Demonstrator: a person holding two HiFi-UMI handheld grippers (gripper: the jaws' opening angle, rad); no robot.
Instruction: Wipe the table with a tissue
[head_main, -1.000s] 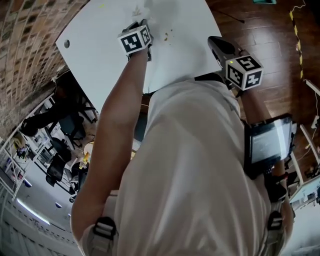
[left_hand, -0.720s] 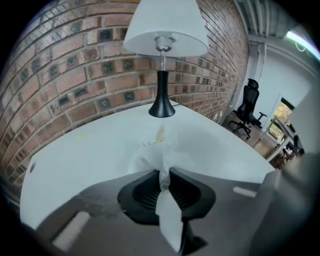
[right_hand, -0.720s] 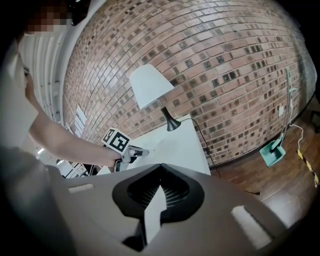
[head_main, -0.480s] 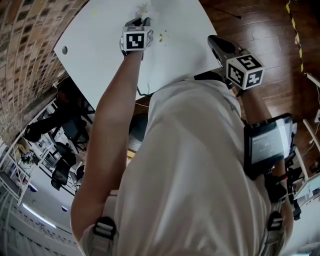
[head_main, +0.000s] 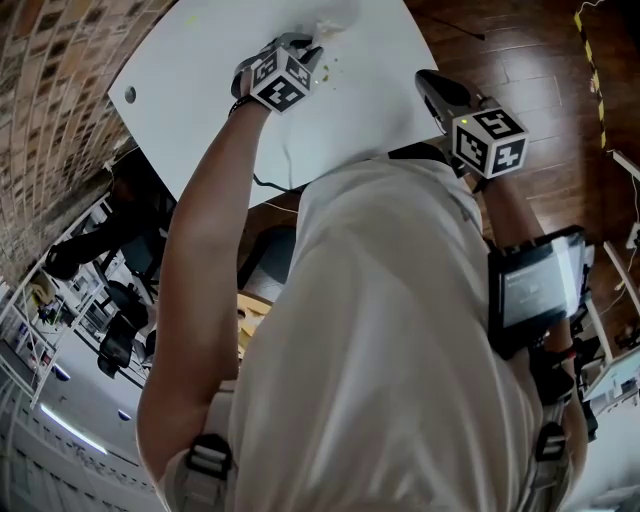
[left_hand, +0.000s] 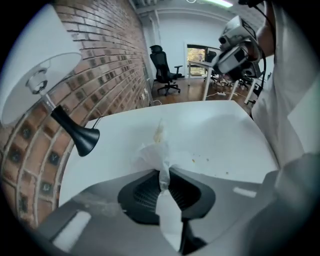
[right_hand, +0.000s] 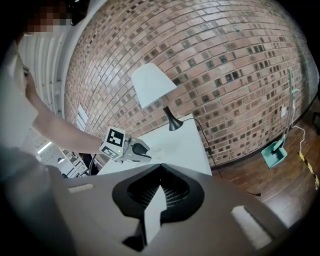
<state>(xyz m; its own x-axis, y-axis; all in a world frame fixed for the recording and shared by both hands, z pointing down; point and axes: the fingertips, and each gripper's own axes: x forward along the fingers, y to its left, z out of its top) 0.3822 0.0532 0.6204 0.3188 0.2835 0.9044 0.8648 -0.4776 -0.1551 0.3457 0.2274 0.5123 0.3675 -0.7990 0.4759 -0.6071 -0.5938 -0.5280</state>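
The white table (head_main: 190, 85) shows at the top of the head view. My left gripper (head_main: 308, 48) points down at it, shut on a crumpled white tissue (head_main: 327, 30) that touches the tabletop. In the left gripper view the tissue (left_hand: 156, 150) is pinched between the jaws, and its far tip is stained yellowish. Small crumbs (left_hand: 200, 160) lie on the table to its right, and the crumbs (head_main: 335, 62) also show from above. My right gripper (head_main: 430, 82) hangs off the table's right edge above the floor. Its jaws (right_hand: 160, 170) are shut with nothing in them.
A white-shaded lamp (left_hand: 37, 82) on a black stem stands at the table's brick-wall side, and the lamp (right_hand: 152, 85) also shows in the right gripper view. A cable runs off the table's edge. A teal dustpan (right_hand: 275, 150) leans by the wall on the wooden floor. Office chairs stand further off.
My left gripper has slid to the right across the table with the tissue, and it has rolled, so its marker cube shows a different face. The right gripper has kept still.
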